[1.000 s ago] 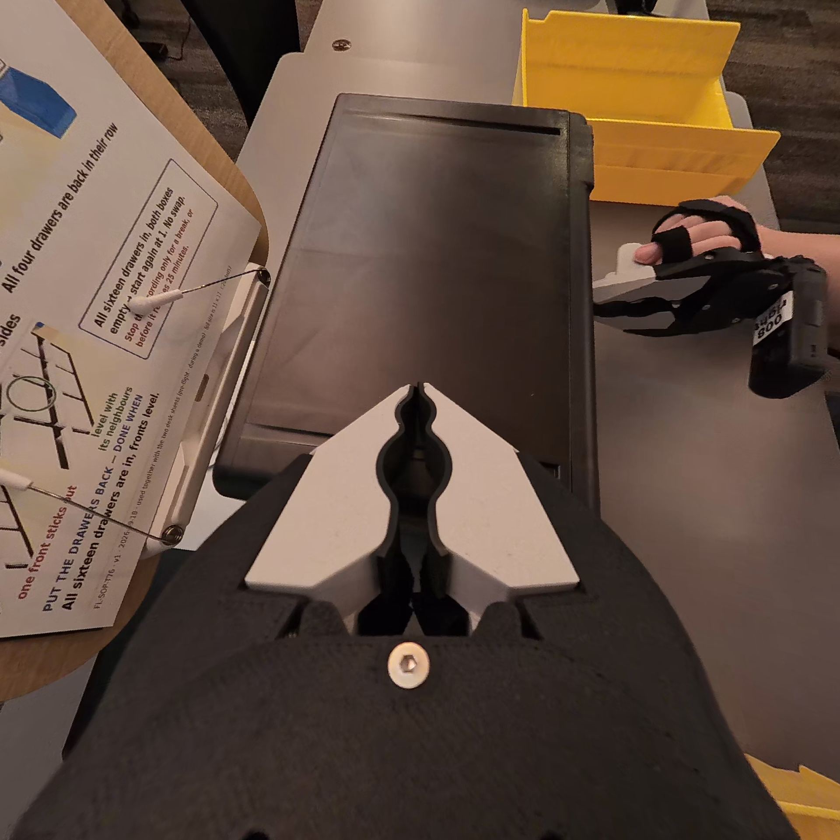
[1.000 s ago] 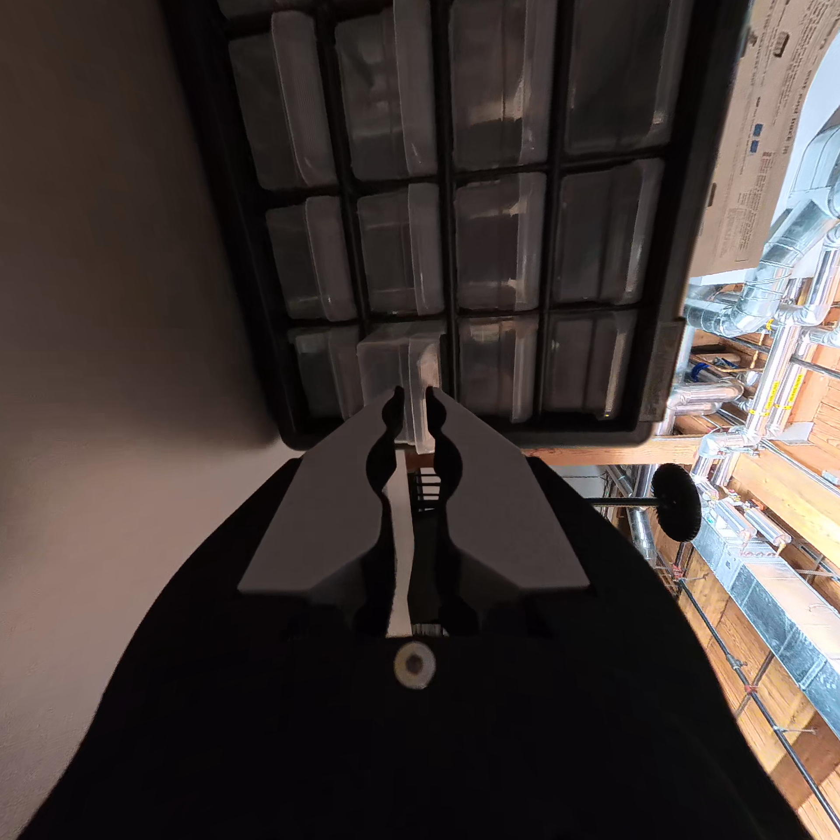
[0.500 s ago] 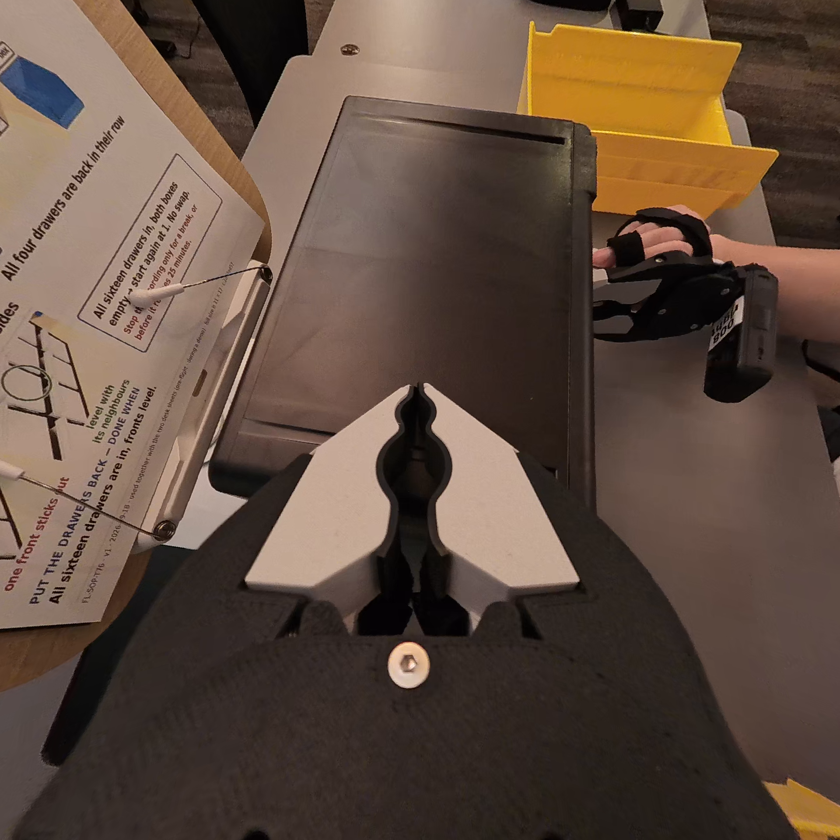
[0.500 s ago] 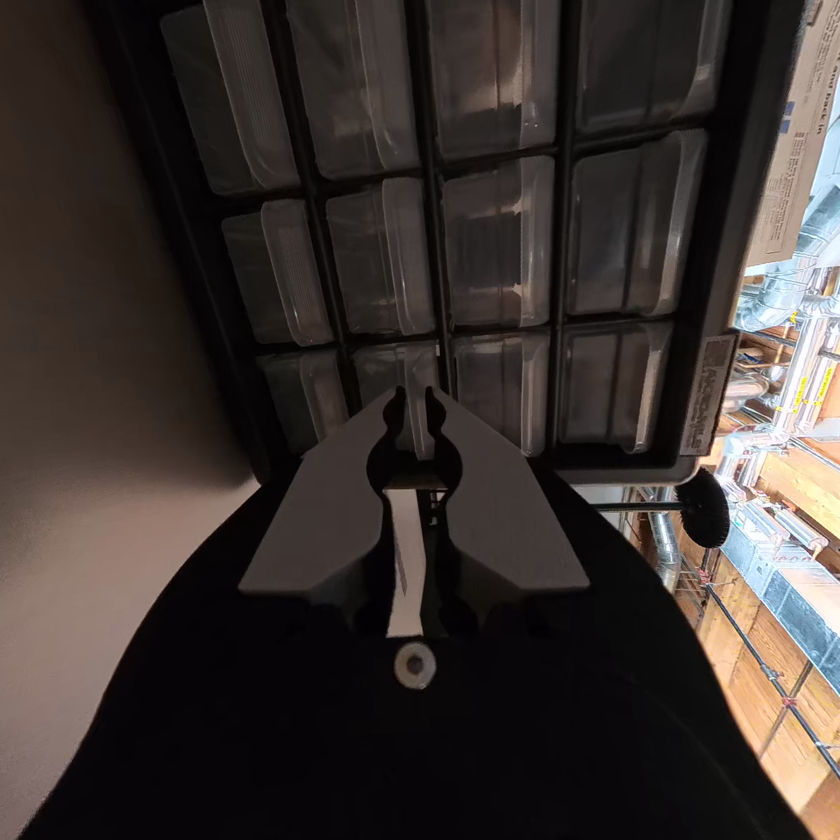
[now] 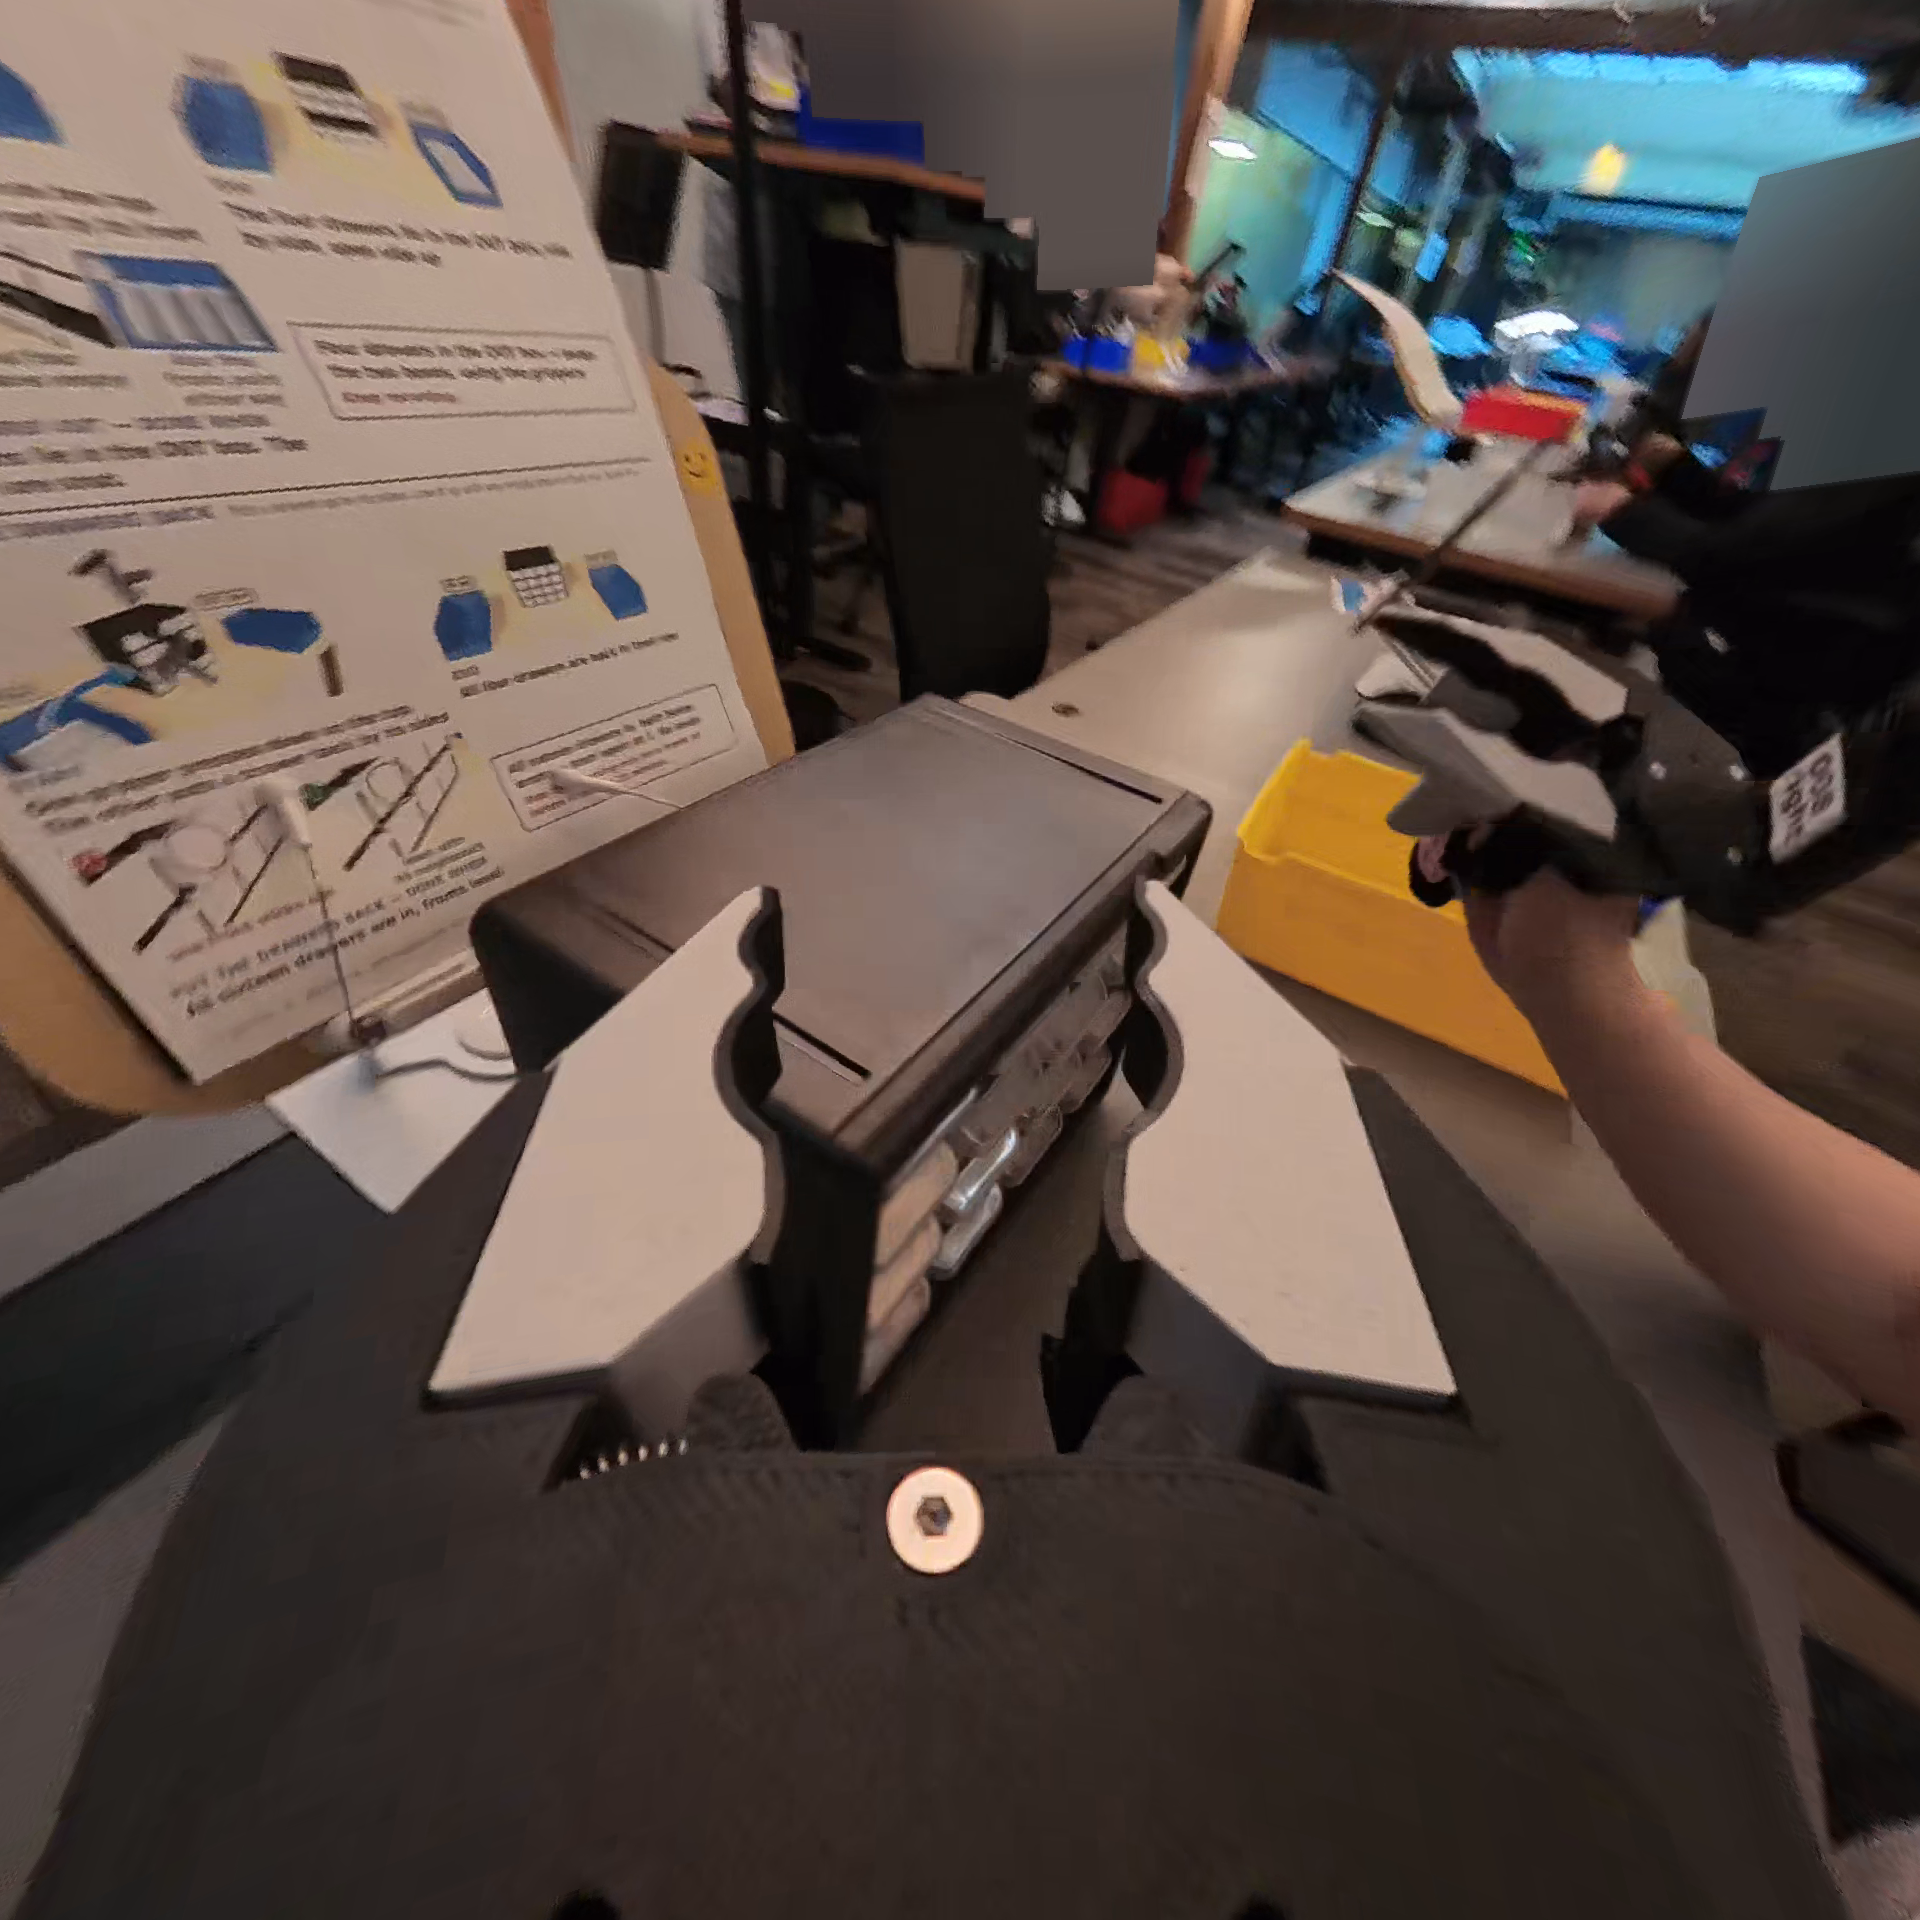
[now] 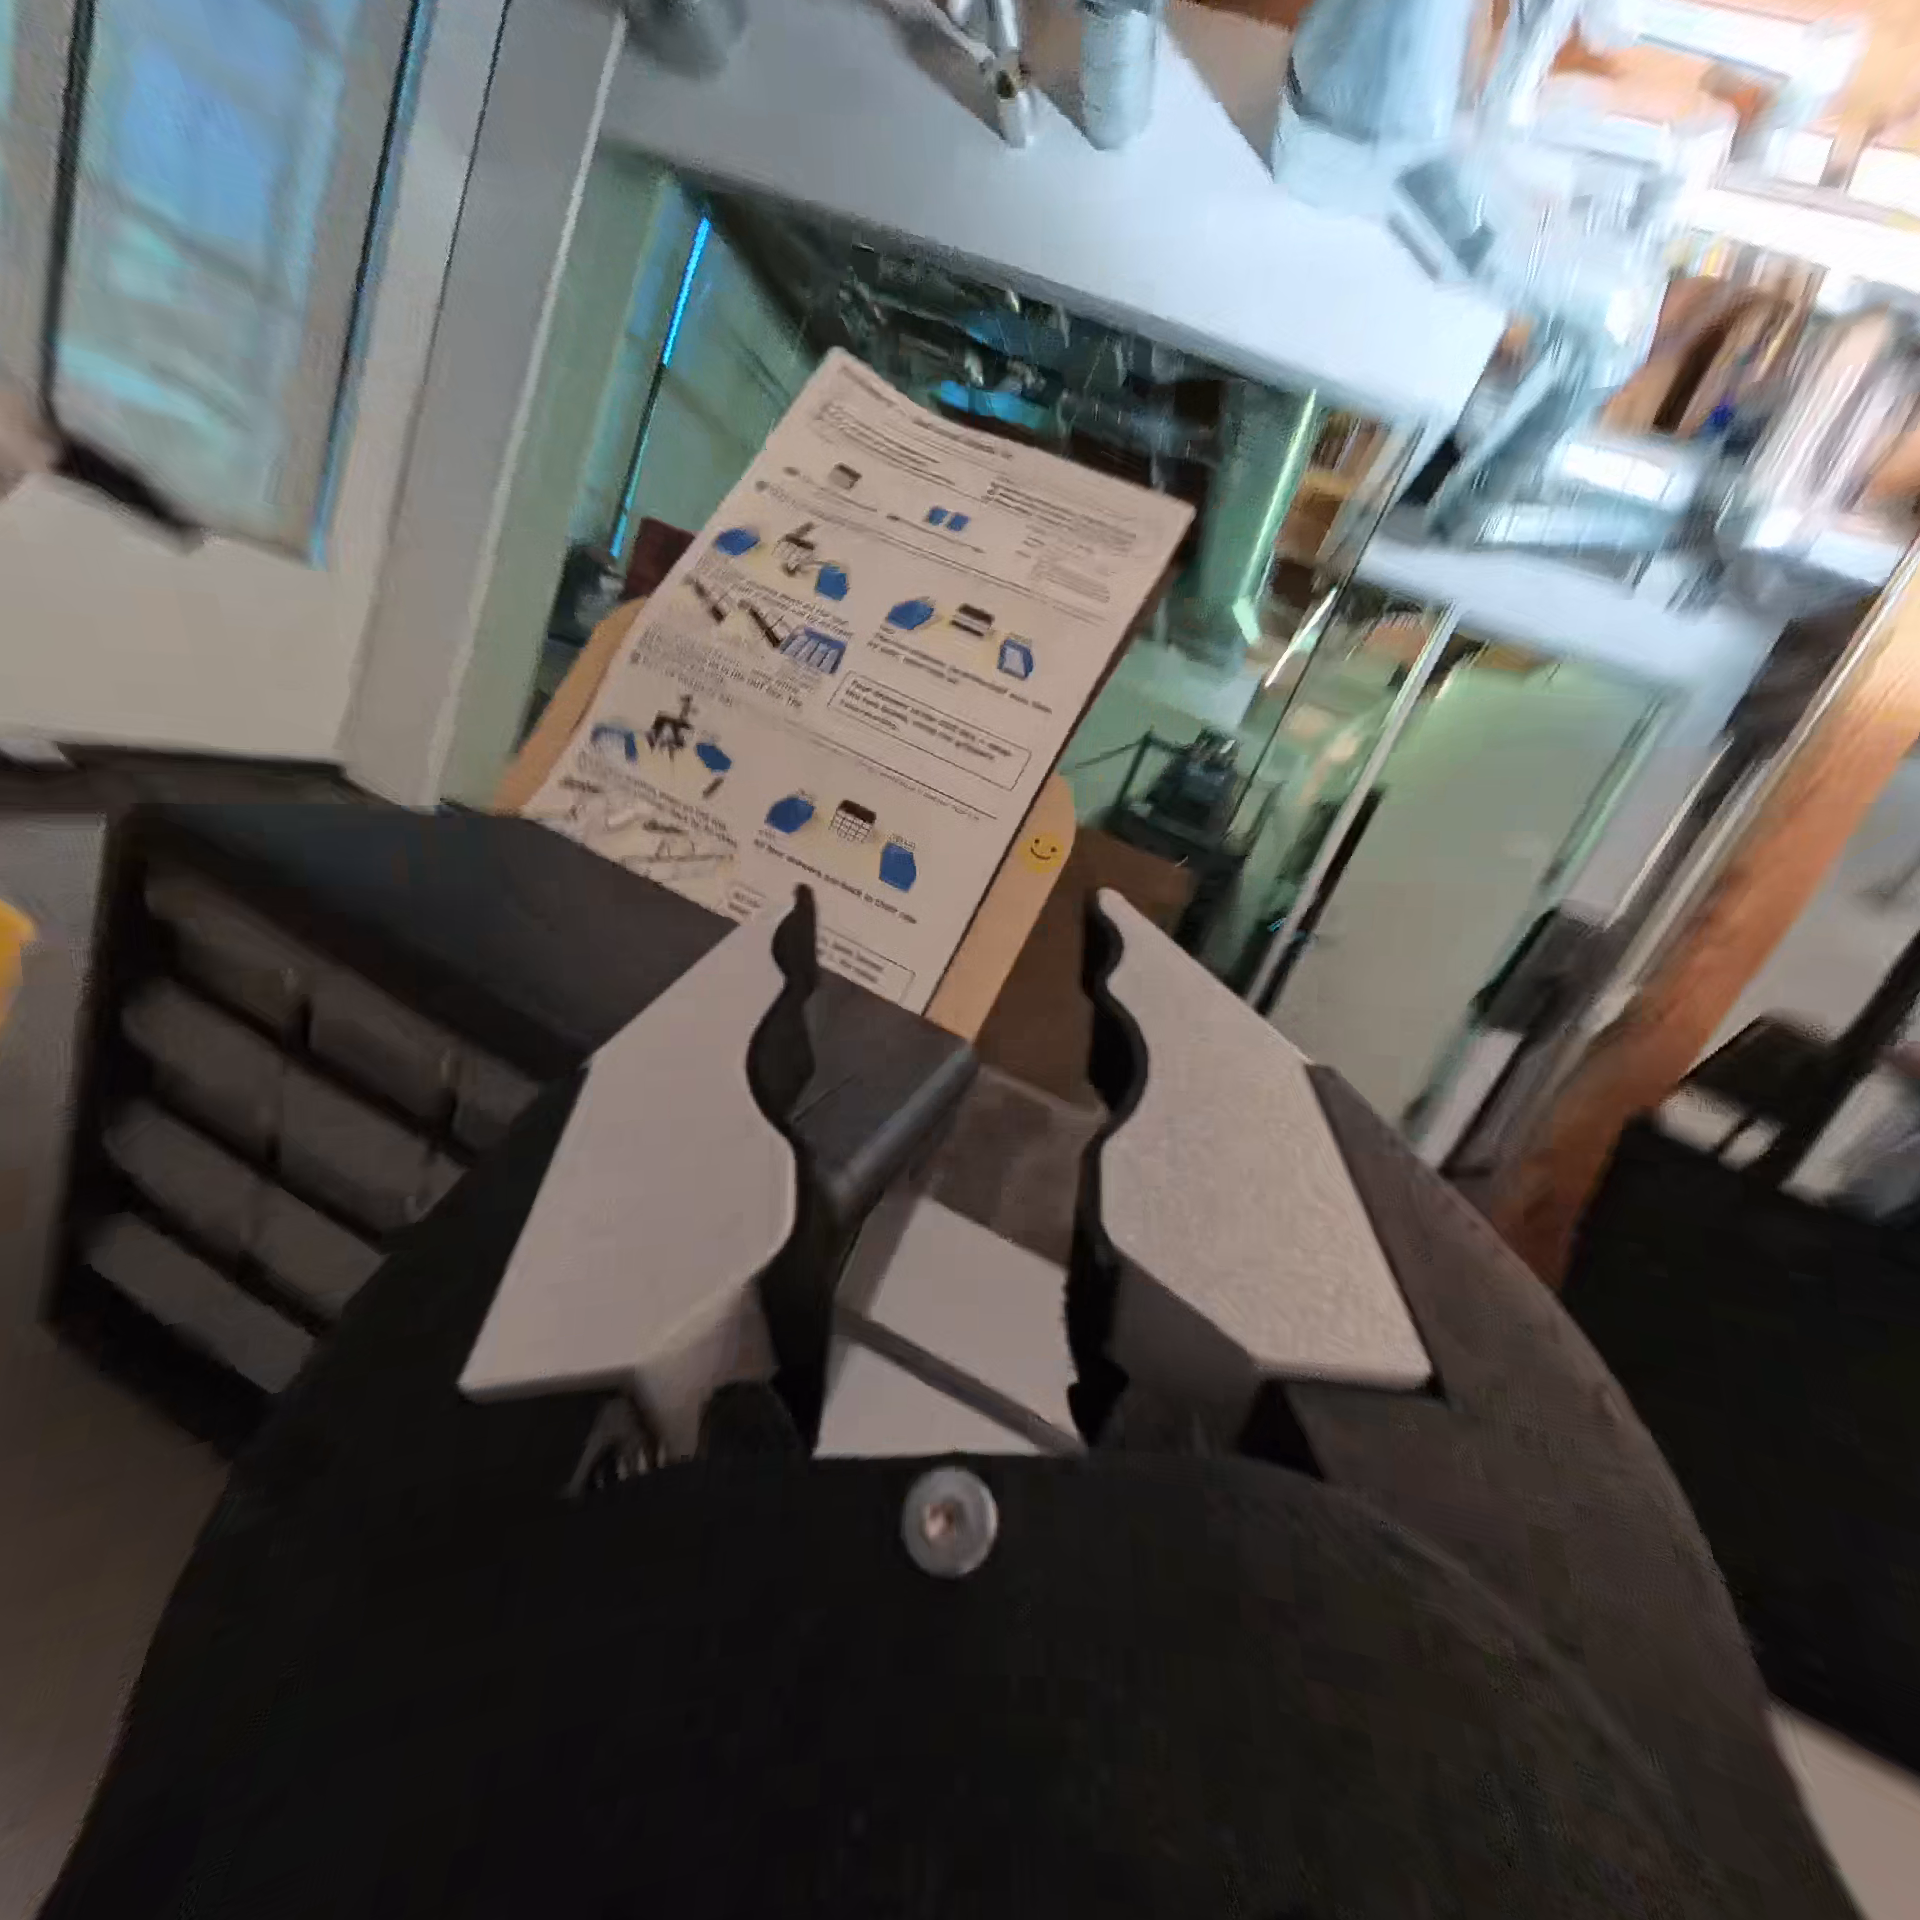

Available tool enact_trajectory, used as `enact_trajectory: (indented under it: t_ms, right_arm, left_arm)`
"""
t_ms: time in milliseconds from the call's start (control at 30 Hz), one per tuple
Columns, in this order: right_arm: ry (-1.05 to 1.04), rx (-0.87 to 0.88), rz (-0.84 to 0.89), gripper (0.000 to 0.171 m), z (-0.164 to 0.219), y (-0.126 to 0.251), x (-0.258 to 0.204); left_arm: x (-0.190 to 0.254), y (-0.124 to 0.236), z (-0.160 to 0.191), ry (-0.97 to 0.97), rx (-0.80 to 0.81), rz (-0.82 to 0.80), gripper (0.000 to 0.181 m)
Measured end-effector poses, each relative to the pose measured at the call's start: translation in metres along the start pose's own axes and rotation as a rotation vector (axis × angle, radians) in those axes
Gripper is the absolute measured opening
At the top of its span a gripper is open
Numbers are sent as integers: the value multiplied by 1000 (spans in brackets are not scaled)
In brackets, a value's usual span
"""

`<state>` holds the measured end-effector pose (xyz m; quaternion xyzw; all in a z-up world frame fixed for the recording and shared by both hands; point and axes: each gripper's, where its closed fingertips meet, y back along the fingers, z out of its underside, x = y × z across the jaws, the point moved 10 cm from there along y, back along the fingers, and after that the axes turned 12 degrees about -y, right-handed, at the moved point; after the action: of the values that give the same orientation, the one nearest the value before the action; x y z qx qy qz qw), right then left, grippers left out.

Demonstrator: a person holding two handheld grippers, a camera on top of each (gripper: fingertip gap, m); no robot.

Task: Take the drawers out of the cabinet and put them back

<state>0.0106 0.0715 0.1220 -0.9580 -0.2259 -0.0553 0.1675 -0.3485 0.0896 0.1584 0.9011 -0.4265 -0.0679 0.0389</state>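
Observation:
The black cabinet [image 5: 883, 831] stands on the grey table, its clear drawers [image 5: 966, 1184] all in their slots as far as shows. My left gripper [image 5: 956, 899] is open and empty, its fingers spread either side of the cabinet's near top corner. My right gripper [image 5: 1397, 675] is held in the air to the right of the cabinet, above the yellow bin. In the blurred right wrist view my right gripper [image 6: 945, 904] is open and empty, with the cabinet [image 6: 312, 1039] and its drawer fronts [image 6: 239, 1091] to the left.
A yellow bin [image 5: 1340, 914] sits on the table right of the cabinet. An instruction sheet [image 5: 312, 520] on a board stands left of it and also shows in the right wrist view [image 6: 883, 675]. Chairs, tables and clutter fill the background.
Both grippers have opened. The right one let go of a drawer handle, pulled away from the cabinet front and turned upright. The left one lifted off the cabinet top and tilted up.

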Motion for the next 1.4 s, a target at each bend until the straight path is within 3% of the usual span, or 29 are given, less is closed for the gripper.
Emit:
enact_trajectory:
  t_ms: [67,133,200,333,500,667,867,1000,1267,1400]
  right_arm:
    - [-215,-57,-37,73,-7,-14,22]
    - [-447,-141,-101,81,-2,-24,35]
    - [-568,-93,-185,83,-3,-32,38]
    - [-474,-179,-286,90,12,-39,30]
    - [-457,-289,-364,84,31,-37,42]
    - [-598,-316,-443,75,48,-37,55]
    - [-513,-369,-465,75,63,-40,51]
    - [-569,-385,-501,68,71,-46,45]
    - [-559,-394,-520,49,83,-48,44]
    - [-581,-396,-555,58,83,-47,44]
  left_arm:
    - [18,12,-1,30,60,-96,76]
    - [30,19,3,62,101,-205,82]
    - [37,19,8,82,122,-283,87]
    - [44,16,16,98,260,-289,92]
    - [30,21,27,150,426,-178,82]
    - [16,8,42,115,229,-142,80]
    - [21,-2,37,-5,122,-166,80]
    - [19,-15,43,-28,18,-197,84]
    - [4,-17,63,41,-120,-155,78]
    - [0,-18,75,99,-162,-83,70]
